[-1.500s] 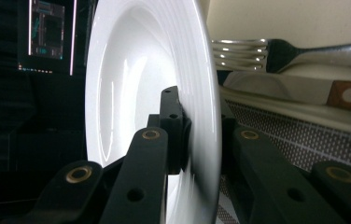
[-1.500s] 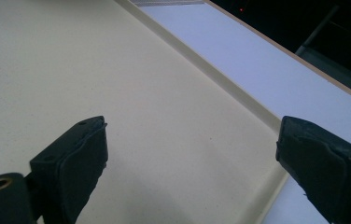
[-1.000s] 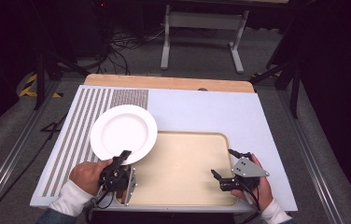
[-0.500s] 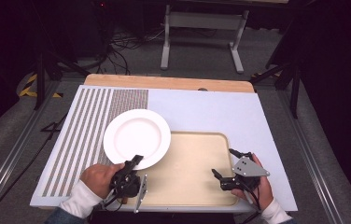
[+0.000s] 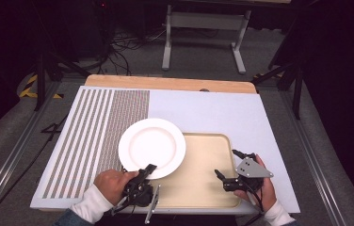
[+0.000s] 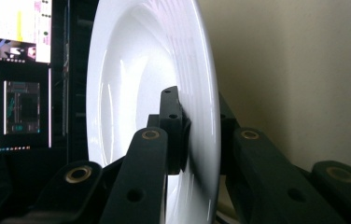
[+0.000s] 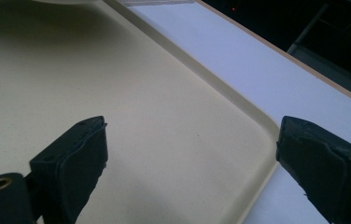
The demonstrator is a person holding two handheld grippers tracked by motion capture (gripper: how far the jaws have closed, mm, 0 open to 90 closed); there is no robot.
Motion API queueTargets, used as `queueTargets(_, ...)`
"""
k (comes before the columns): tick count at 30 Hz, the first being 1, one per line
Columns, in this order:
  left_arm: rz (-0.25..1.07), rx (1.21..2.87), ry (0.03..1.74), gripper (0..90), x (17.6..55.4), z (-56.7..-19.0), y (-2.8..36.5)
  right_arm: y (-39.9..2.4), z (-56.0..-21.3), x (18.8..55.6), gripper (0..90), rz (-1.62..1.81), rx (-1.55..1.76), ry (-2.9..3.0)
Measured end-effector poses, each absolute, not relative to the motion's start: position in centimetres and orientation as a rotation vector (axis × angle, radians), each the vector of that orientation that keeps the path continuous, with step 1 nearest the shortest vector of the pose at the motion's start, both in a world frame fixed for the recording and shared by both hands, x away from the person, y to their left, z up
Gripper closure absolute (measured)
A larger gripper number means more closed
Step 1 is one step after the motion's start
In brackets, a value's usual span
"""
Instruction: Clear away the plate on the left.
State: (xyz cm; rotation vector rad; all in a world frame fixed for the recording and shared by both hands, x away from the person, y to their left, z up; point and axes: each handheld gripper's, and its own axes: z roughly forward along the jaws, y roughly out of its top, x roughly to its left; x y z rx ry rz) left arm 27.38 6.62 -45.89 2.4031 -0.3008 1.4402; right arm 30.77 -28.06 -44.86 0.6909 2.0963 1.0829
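The left gripper (image 5: 148, 170) is clamped on the near rim of the round white ceramic plate (image 5: 152, 147), which overlaps the beige plastic tray's (image 5: 203, 165) left edge; the tray's open middle lies to its right. The right gripper (image 5: 223, 178) hovers agape over the tray.

1. The left gripper (image 5: 148, 170) grips the near rim of a white plate (image 5: 152, 147).
2. The plate overlaps the left edge of a beige tray (image 5: 208, 188) and the striped mat (image 5: 95, 127).
3. The right gripper (image 5: 226, 165) hangs over the tray's right side, jaws apart and holding nothing.
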Motion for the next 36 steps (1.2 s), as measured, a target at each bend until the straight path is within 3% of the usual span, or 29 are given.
queueTargets(36, 1.28, 2.403, -0.49, 80.2, 25.6, -47.7, 2.6, -28.5, -44.8, 30.8, 9.9, 1.072, 0.715, 2.074)
